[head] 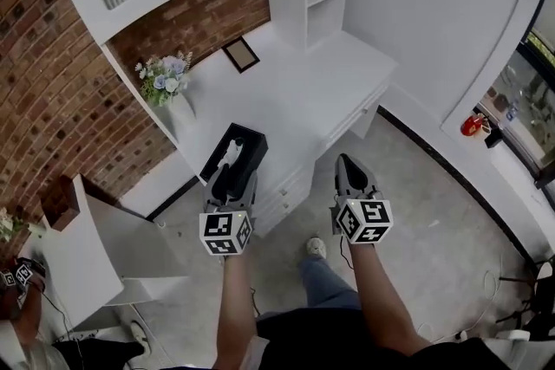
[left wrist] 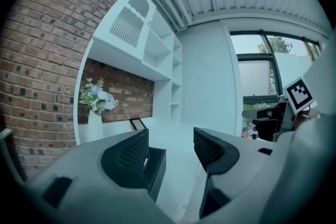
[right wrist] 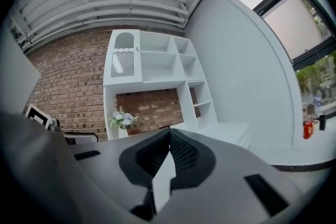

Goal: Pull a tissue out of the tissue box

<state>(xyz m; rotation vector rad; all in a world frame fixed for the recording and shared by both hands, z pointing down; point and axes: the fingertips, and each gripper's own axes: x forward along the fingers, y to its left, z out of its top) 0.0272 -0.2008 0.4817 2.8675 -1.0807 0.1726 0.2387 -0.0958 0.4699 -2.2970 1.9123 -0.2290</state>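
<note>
Two grippers, head view: the left gripper (head: 231, 176) and the right gripper (head: 349, 160) were both held out in front of the person, pointing toward a white desk (head: 299, 87).
Tissue box, head view: the black tissue box (head: 245, 143) sat at the near edge of the desk, with a white tissue (head: 229, 154) sticking up from its slot. The left gripper's tips overlapped the box's near end.
Other things, head view: a vase of flowers (head: 165, 81) stood by the brick wall (head: 52, 74), and a picture frame (head: 242, 55) lay further back on the desk.
Left gripper view, jaws: they stood apart with only bare desk showing in the gap.
Left gripper view, tissue box: its dark side showed low down, partly hidden behind the left-hand jaw. Contact could not be judged.
Right gripper view, jaws: they were pressed together with nothing between them.
Right gripper view, surroundings: white shelves (right wrist: 157, 65) and the flowers showed ahead; the tissue box was out of sight.
</note>
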